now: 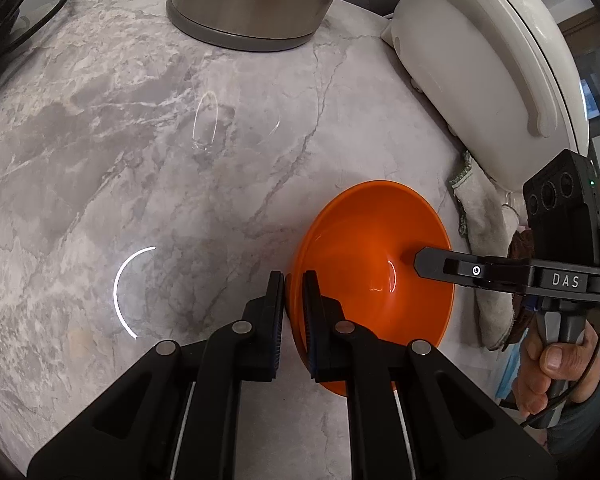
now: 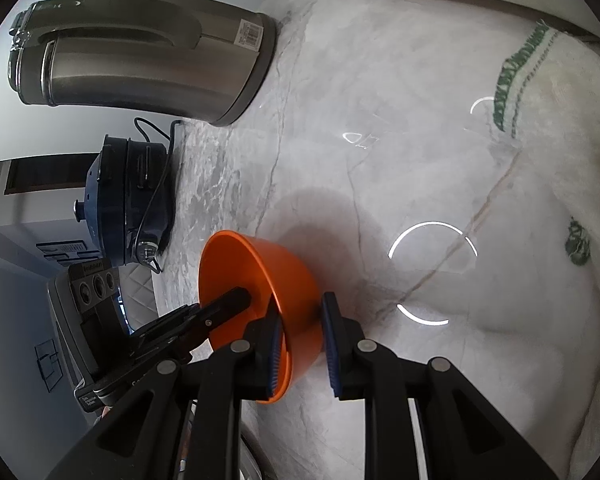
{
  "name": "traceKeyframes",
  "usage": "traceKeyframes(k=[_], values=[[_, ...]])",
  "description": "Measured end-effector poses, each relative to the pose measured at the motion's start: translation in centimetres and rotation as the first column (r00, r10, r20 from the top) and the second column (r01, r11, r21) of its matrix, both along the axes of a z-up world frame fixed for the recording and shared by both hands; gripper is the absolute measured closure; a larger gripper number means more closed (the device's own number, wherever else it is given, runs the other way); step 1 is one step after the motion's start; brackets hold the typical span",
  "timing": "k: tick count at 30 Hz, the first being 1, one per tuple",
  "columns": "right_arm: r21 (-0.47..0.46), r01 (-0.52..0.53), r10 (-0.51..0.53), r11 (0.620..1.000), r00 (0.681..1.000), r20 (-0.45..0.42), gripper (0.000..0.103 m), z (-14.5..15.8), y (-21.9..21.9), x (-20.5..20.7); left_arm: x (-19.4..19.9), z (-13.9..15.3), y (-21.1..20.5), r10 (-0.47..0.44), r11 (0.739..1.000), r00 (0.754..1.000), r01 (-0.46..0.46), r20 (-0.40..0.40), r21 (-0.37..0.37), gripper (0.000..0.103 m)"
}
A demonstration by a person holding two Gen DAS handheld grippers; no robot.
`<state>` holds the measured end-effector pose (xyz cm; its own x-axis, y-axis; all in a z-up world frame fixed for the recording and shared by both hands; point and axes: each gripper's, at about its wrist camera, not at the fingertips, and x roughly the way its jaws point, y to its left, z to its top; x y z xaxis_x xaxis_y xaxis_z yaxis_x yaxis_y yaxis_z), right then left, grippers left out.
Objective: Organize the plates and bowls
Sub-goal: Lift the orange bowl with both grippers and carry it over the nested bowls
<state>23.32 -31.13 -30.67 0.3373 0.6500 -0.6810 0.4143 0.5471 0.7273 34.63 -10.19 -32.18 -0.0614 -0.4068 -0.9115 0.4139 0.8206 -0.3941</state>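
Left wrist view: the left tool (image 1: 294, 312) is clenched on the near rim of the orange bowl (image 1: 364, 264), one pad outside the wall and one inside, so the bowl hangs tilted with its mouth turned toward the camera, over the marble counter (image 1: 140, 140). The pinch on the rim looks meant to steady the bowl while the other tool takes it. From the right, a finger of the right tool (image 1: 420, 260) reaches into the bowl; the person's hand (image 1: 548, 364) grips its handle. A steel kettle (image 1: 252, 0) stands at the back, a white appliance (image 1: 480, 80) to the right, and a cloth (image 1: 488, 248) lies between the appliance and the bowl.

Right wrist view: the right tool (image 2: 300, 344) straddles the bowl's wall, the left pad inside the rim and the right pad apart from the outer wall. It reads as released, placed to take hold but not yet gripping. The left tool's finger enters the bowl from the left. A dark appliance (image 2: 128, 196) with its cord sits beyond the kettle.
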Motion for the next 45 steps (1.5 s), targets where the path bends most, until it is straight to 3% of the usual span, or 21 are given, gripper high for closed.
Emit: traceKeyframes(k=[11, 26, 36, 45], values=[[-0.022, -0.006, 0.007, 1.000, 0.999, 0.047, 0.082, 4.5, 0.2, -1.7, -2.6, 5.8, 0.9, 0.003, 1.000, 0.999, -0.002, 0.039, -0.031, 0.095], [-0.015, -0.048, 0.049, 0.999, 0.989, 0.141, 0.081, 11.3, 3.5, -9.2, -12.4, 14.4, 5.3, 0.013, 0.997, 0.994, -0.005, 0.109, -0.075, 0.094], [-0.004, -0.091, 0.090, 0.996, 0.985, 0.148, 0.080, 13.1, 5.8, -14.3, -20.3, 16.1, 7.9, 0.041, 0.996, 0.994, -0.032, 0.106, -0.086, 0.093], [-0.013, -0.154, 0.155, 0.988, 0.981, 0.114, 0.079, 12.6, 8.5, -18.5, -27.0, 14.0, 10.6, 0.064, 0.996, 0.997, -0.061, 0.053, -0.066, 0.093]])
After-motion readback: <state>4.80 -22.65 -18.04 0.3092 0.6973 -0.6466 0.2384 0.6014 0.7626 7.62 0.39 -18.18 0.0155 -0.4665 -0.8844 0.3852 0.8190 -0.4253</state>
